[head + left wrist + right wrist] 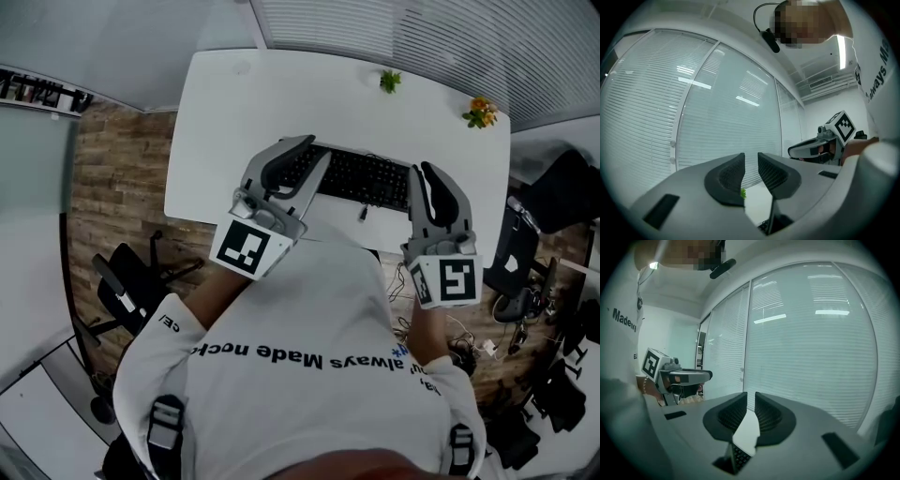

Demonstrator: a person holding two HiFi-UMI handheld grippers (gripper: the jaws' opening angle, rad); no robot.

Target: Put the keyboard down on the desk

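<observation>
A black keyboard (361, 178) is over the near part of the white desk (253, 103), and I hold it at both ends. My left gripper (319, 150) is shut on its left end and my right gripper (422, 169) on its right end. In the left gripper view the jaws (751, 161) stand almost together, with the keyboard's thin edge (772, 219) low between them. The right gripper view shows the same: narrow jaws (751, 399) with a keyed corner (738, 456) below. I cannot tell whether the keyboard touches the desk.
A small green plant (390, 81) and an orange flower pot (480, 112) stand at the desk's far edge by the window blinds. A black chair (127, 281) is on the floor at left. Another chair (562, 187) and cables are at right.
</observation>
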